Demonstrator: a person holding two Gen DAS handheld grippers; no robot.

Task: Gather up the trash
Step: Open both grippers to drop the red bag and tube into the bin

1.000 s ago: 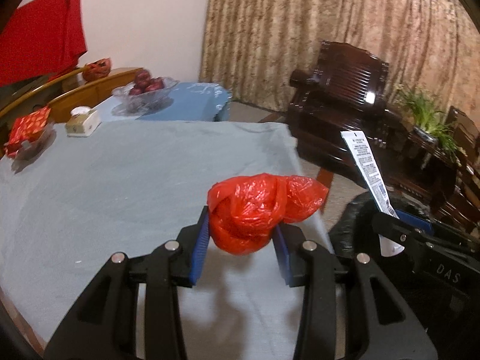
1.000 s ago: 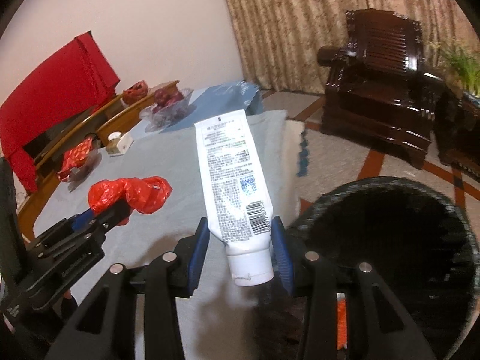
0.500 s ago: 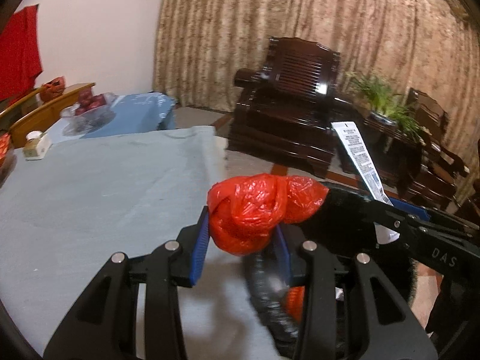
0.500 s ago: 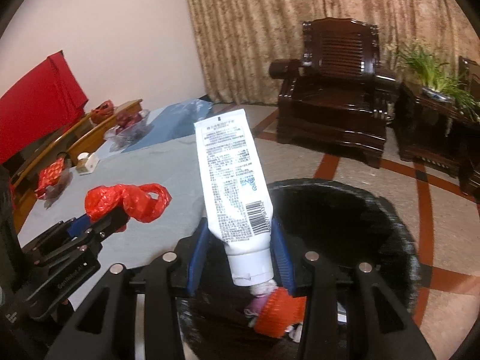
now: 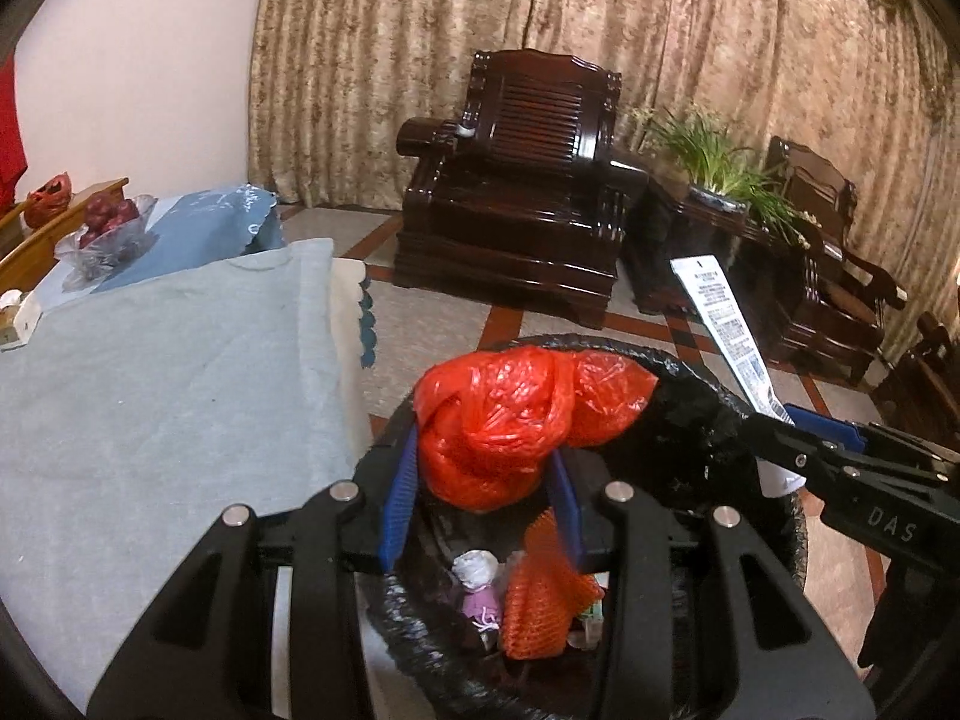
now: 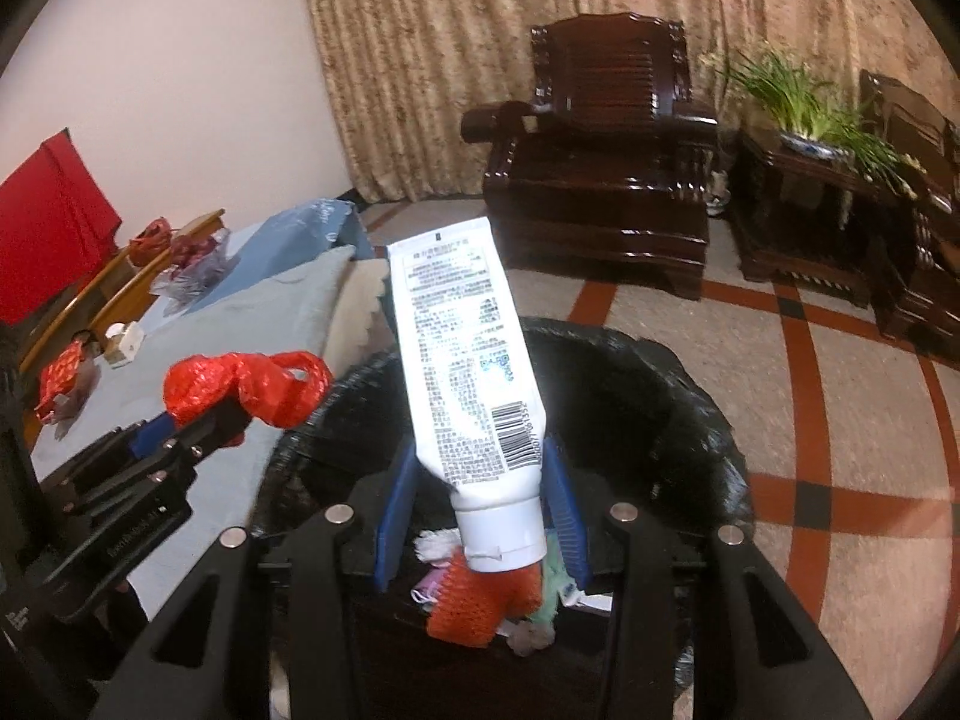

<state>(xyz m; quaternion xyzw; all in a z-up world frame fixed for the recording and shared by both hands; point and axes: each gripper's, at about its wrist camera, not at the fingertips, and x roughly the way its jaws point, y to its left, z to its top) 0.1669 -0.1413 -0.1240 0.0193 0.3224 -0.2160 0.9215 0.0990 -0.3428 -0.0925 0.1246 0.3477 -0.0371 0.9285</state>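
Both grippers are over the black-lined trash bin (image 5: 708,414). The left gripper (image 5: 480,498) is clamped tight on a crumpled red plastic bag (image 5: 516,420), above the bin's near rim. The right gripper (image 6: 477,510) pinches a white tube (image 6: 462,372) near its cap, tube pointing up, over the bin's middle. An orange mesh net (image 5: 540,594) sits inside.

light: dim, warm indoor — focus: sharp centre | edges: fisheye bend, dark vignette

Left tool (image 5: 480,489) clamped — right tool (image 6: 477,507) (alongside) too.
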